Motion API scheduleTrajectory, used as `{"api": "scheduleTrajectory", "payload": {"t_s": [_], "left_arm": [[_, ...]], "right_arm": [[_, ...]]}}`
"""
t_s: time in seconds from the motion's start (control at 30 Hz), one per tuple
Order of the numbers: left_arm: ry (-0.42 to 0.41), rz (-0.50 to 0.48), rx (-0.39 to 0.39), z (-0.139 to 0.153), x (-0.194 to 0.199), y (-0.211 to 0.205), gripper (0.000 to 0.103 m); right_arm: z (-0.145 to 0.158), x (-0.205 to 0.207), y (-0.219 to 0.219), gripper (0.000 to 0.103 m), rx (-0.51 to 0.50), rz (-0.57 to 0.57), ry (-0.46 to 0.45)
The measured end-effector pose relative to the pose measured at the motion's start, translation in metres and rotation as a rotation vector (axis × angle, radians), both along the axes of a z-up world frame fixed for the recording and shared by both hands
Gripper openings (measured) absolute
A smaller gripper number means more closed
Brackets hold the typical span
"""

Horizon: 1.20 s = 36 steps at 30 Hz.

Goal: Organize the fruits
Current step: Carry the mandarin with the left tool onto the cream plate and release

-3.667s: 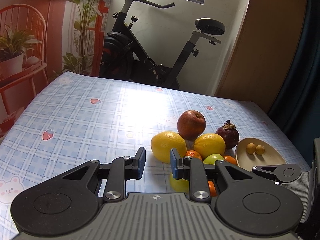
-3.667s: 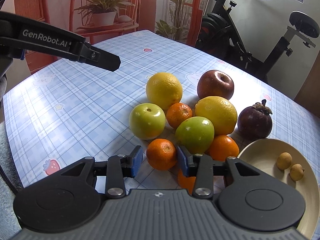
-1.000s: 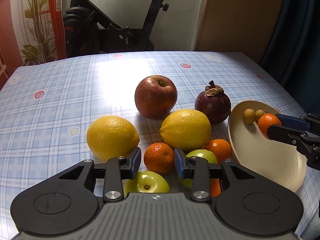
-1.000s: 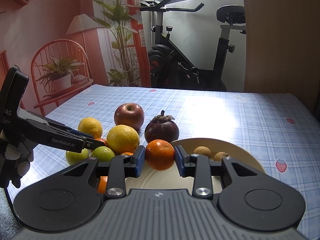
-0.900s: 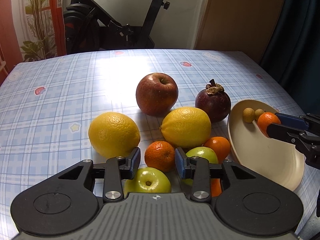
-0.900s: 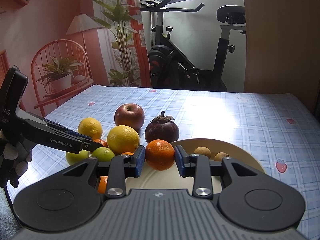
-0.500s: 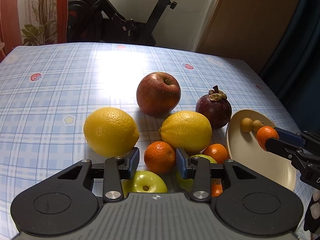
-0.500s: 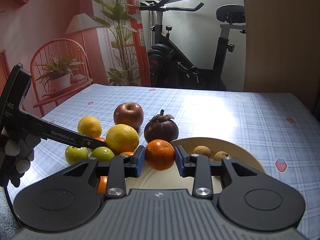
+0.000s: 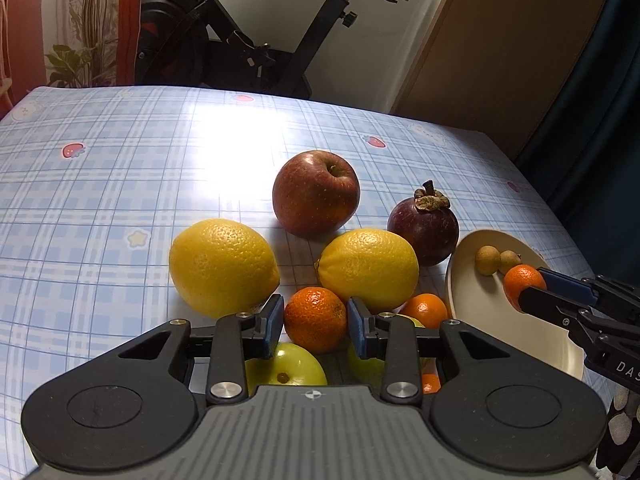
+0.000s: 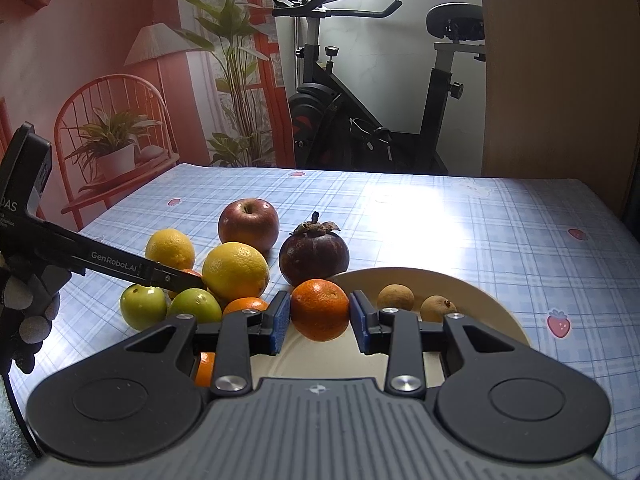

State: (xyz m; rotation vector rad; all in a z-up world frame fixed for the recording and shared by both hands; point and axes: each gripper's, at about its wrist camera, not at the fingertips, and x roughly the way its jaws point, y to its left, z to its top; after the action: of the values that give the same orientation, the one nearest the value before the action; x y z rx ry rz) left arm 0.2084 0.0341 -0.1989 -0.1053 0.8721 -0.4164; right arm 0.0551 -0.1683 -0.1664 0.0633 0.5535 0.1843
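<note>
Right gripper [image 10: 320,314] clamped on a small round orange mandarin [image 10: 320,309], blue pads at its widest girth, held over the near rim of the shallow cream plate [image 10: 500,312]. Just past my fingertips on the right, two small tan longans [image 10: 395,297] sit in the plate. Beyond the plate rim, ahead, a dark purple mangosteen with a dried calyx [image 10: 314,254]; farther left, a red apple [image 10: 248,224].

Left gripper [image 9: 316,322] has its jaws apart, bracketing a second orange mandarin [image 9: 315,318] on the blue plaid tablecloth [image 9: 100,200]. Can't tell if the pads touch the peel yet; looks like slight gaps. Under my fingers, near side: a green apple [image 9: 286,368]. Just past the tips: two big yellow citrus, one left [image 9: 224,266], one right [image 9: 368,268].

Handling guess: mandarins are light, skin soft and loose, so a moderate squeeze across the equator is enough; hard clamping would bruise it. Round, so it'll roll once released – best to let go low, near the plate's centre. The left target is wedged among neighbours, so lifting straight up should avoid nudging the yellow ones.
</note>
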Motion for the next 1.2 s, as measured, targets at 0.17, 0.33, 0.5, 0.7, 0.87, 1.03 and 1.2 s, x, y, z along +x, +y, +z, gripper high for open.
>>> {"api": "scheduleTrajectory", "payload": {"t_s": [0.17,0.33,0.5,0.7,0.87,1.03,1.2], "left_arm": [[-0.059,0.009,0.028,0.014,-0.010,-0.001,0.036],[-0.131,-0.011,0.054,0.037,-0.017,-0.011,0.036],[-0.157,-0.078,0.036,0.052,-0.022,-0.035,0.036],[-0.147,-0.183,0.038,0.043,-0.015,-0.084,0.036],[-0.116,-0.251,0.049,0.021,0.001,-0.124,0.036],[-0.104,-0.296,0.096,0.001,0.013,-0.154,0.036],[-0.112,-0.310,0.131,-0.008,0.016,-0.168,0.036]], "right_arm": [[-0.002,0.001,0.000,0.035,-0.002,-0.004,0.001],[-0.001,-0.002,-0.005,0.035,0.003,-0.023,-0.002],[-0.002,-0.008,-0.016,0.035,0.012,-0.055,-0.002],[-0.008,-0.016,-0.036,0.035,0.004,-0.108,0.009],[-0.015,-0.015,-0.056,0.035,-0.056,-0.148,0.021],[-0.023,-0.008,-0.066,0.035,-0.100,-0.151,0.037],[-0.029,-0.003,-0.065,0.035,-0.118,-0.142,0.027]]}}
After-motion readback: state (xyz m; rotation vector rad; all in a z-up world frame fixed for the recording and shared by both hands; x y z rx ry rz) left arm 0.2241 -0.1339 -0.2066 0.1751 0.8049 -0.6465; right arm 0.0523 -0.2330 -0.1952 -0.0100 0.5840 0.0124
